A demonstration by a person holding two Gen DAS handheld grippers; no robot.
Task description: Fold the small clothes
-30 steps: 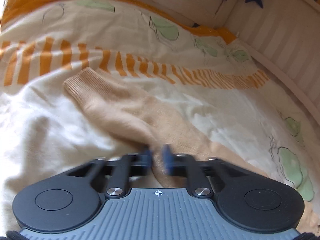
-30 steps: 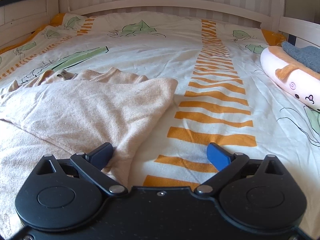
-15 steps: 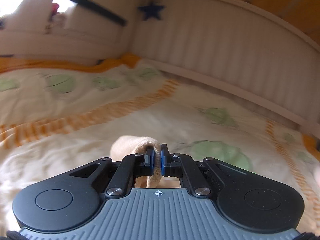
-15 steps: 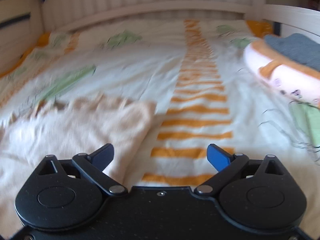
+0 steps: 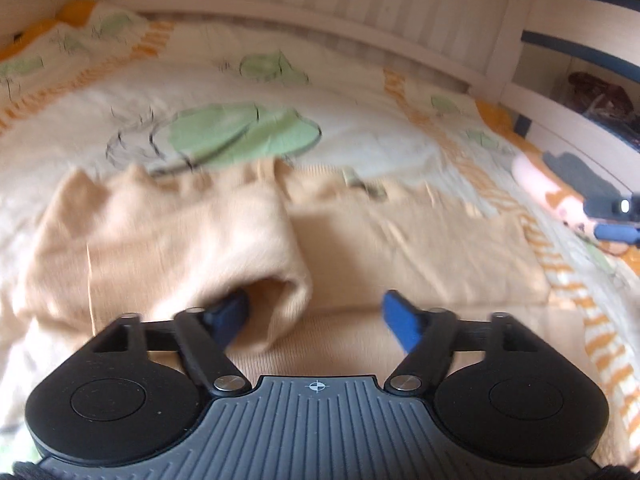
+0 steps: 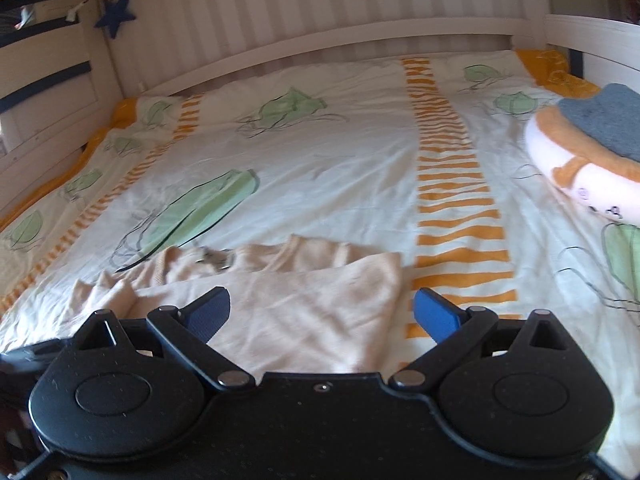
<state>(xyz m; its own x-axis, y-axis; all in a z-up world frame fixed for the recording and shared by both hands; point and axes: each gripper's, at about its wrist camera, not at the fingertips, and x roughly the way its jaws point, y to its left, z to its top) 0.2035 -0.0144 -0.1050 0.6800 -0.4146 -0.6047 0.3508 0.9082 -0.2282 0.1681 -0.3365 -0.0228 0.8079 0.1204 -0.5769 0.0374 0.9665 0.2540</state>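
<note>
Sweater: beige knit sweater (image 6: 304, 312), lying flat on the bed, close in front of both grippers; neckline with a label faces the headboard.
Sleeve: folded sleeve (image 5: 168, 240) lies across the sweater's left part; its open cuff drapes over the left finger of the left gripper.
Left gripper (image 5: 316, 316): jaws opening, blue pads spread; the cuff touches one pad, nothing is pinched.
Right gripper (image 6: 322, 314): fingers spread wide, hovering above the sweater's near edge, holding nothing; in the left wrist view its tip shows at the right edge.
Duvet (image 6: 340, 168): white, with green leaf prints and orange striped bands, under the sweater.
Plush toy (image 6: 580, 168): white and orange, far right on the bed, with a grey garment (image 6: 600, 120) on top.
Headboard (image 6: 320, 12): white slatted, beyond the bed.
Star (image 6: 116, 14): dark blue, hanging at far left.
</note>
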